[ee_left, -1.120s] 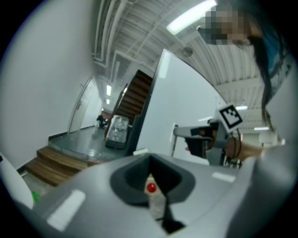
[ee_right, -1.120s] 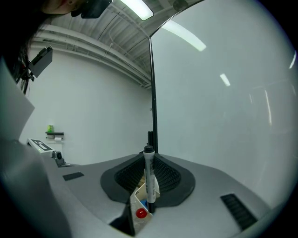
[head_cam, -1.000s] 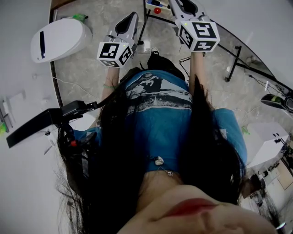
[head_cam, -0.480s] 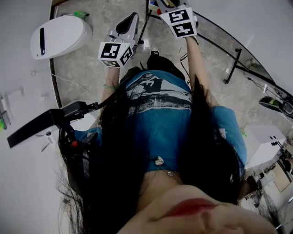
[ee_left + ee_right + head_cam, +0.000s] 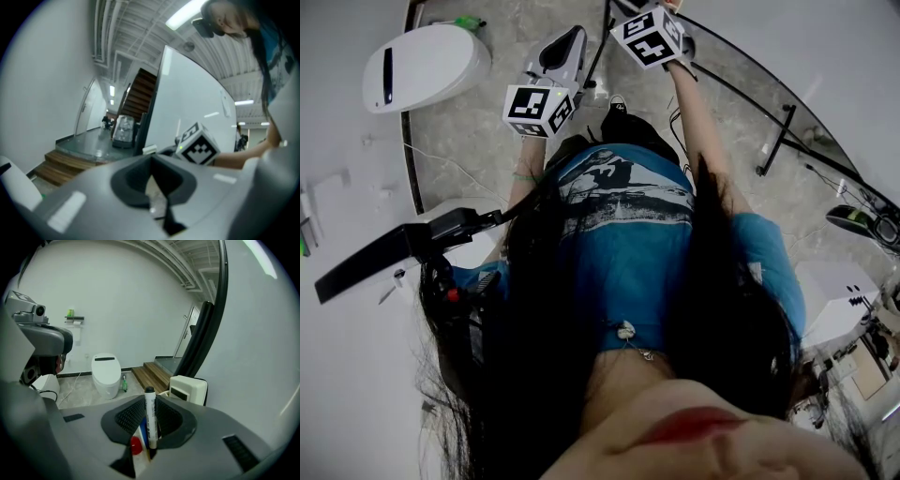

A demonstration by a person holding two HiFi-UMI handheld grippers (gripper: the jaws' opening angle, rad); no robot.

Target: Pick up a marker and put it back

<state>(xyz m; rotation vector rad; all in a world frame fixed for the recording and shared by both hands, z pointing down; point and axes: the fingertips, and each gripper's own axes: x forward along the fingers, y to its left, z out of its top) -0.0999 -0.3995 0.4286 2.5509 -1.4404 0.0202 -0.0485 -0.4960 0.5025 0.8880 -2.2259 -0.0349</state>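
Observation:
In the right gripper view a white marker (image 5: 150, 420) with a black cap stands upright between the jaws of my right gripper (image 5: 149, 404), which is shut on it. Lower in the gap behind it show a blue marker (image 5: 142, 434) and a red cap (image 5: 136, 446); what they rest on is hidden. In the head view only the right gripper's marker cube (image 5: 649, 37) shows at the top edge, its jaws out of frame. My left gripper (image 5: 567, 39) is held lower and to the left. Its jaws (image 5: 152, 171) are together with nothing between them.
A white toilet (image 5: 107, 373) stands on the stone floor (image 5: 469, 141), with a green bottle (image 5: 124, 383) beside it. A white box (image 5: 187, 389) and a wooden step (image 5: 152, 373) lie ahead. The whiteboard's black frame (image 5: 213, 319) rises at the right.
The right gripper has moved forward and to the left, up toward the top edge of the head view. The left gripper has hardly moved.

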